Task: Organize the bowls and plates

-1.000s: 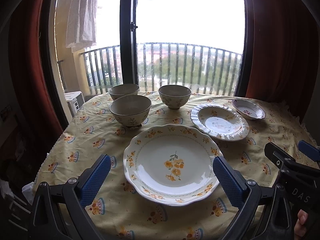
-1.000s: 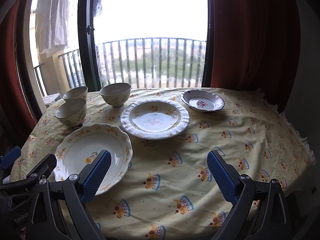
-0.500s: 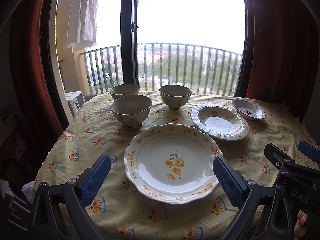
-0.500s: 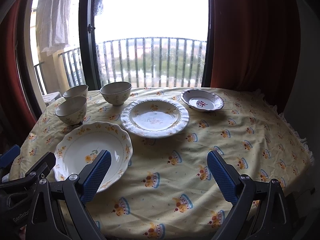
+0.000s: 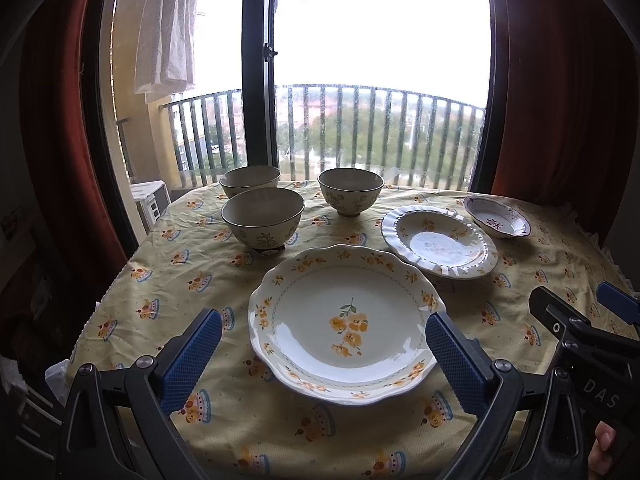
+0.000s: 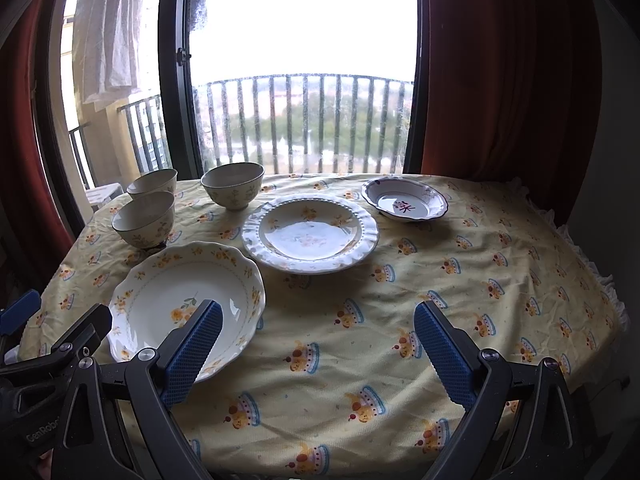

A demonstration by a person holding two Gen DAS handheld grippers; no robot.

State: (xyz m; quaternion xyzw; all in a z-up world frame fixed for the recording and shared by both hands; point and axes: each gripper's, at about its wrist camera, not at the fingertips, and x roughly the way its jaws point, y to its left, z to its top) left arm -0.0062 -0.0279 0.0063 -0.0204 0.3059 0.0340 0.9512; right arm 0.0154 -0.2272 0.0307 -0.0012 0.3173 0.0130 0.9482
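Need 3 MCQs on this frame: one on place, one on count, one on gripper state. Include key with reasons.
1. Where is the small dish with the purple rim?
A. far right of the plates
B. between the bowls
C. stacked on the yellow-flower plate

2. How many bowls stand on the tablecloth?
A. two
B. three
C. five

3. What state is the left gripper in?
A. shut on a bowl
B. shut on a plate
C. open

Key:
1 A: the small dish sits right of the beaded-rim plate.
2 B: three bowls show, none stacked.
3 C: the left gripper has its pads wide apart, holding nothing.
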